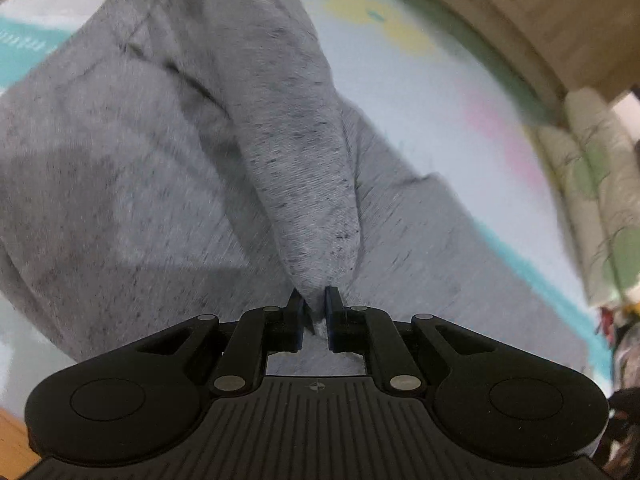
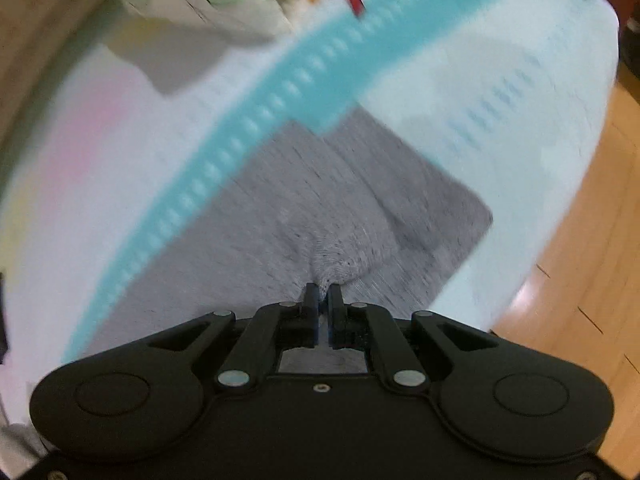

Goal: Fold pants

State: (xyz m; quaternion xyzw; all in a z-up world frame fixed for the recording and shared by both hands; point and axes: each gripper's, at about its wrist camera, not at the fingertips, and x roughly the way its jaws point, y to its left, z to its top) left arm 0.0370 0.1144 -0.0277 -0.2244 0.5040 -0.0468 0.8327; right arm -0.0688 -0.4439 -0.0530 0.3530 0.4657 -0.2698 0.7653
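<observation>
The grey pants (image 1: 168, 152) lie on a pale play mat (image 1: 460, 128) and fill the left and centre of the left wrist view. The left gripper (image 1: 315, 304), at the bottom centre, pinches a raised fold of them. The right gripper (image 2: 323, 300) pinches a puckered fold of the pants (image 2: 340, 208) directly above it in the frame. No containers are visible.

We see soft, even indoor light with no glare; the grey pants (image 1: 168, 160) carry only faint shadows in their folds. Motion blur smears the mat (image 2: 500, 92) and its teal stripe (image 2: 256, 120); fisheye distortion bends the wooden floor (image 2: 592, 264) at the edges.
</observation>
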